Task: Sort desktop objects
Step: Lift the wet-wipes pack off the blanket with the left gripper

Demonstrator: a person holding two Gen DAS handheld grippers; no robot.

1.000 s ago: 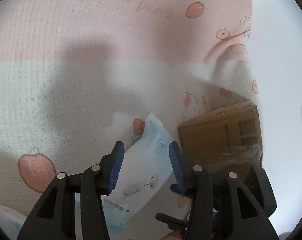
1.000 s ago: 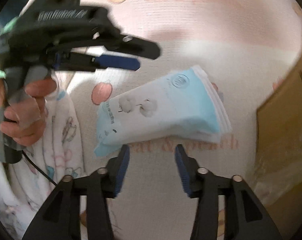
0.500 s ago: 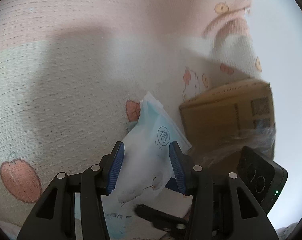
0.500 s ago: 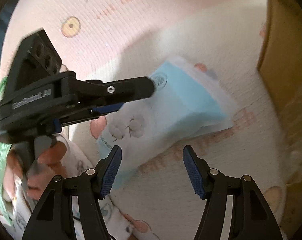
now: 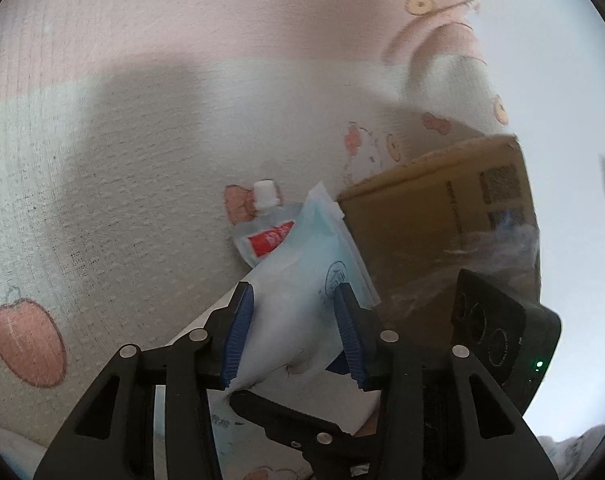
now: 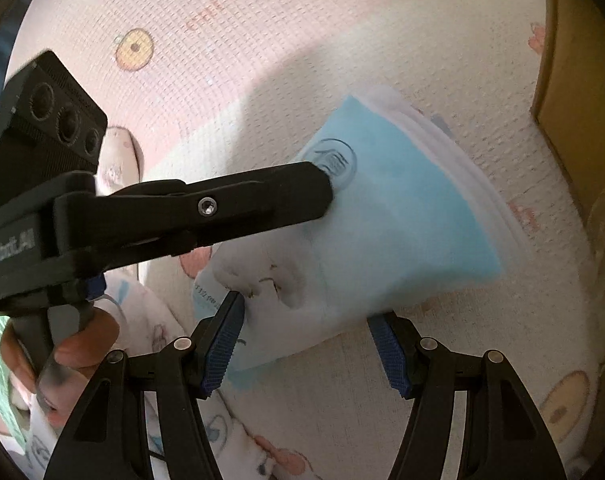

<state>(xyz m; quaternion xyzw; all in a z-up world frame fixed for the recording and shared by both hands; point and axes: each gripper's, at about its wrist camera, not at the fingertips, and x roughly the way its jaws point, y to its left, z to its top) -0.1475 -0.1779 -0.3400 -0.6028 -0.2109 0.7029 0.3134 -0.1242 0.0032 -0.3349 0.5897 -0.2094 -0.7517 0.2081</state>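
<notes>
Pale blue and white plastic, a soft pack of cotton pads [image 5: 302, 280] lies on a waffle-weave blanket [image 5: 122, 140] printed with peaches and cartoon figures. In the left wrist view it sits between the blue pads of the left claw [image 5: 292, 332], whose jaws are closing around it; whether the pads already press on it cannot be told. Only this view shows a small spouted pouch [image 5: 264, 226] with a red label, tucked partly under the pack's far end, and a cardboard box [image 5: 442, 220] just beside the pack's right edge. The right wrist view instead shows a hand [image 6: 62, 356] gripping the left tool's handle, one black finger laid over the pack's round logo. There the right claw [image 6: 308, 338] stands spread wide astride the pack's near white end, its pads seemingly not pressing. The box wall [image 6: 558, 80] hems in the right side; the blanket lies open beyond and to the left.
</notes>
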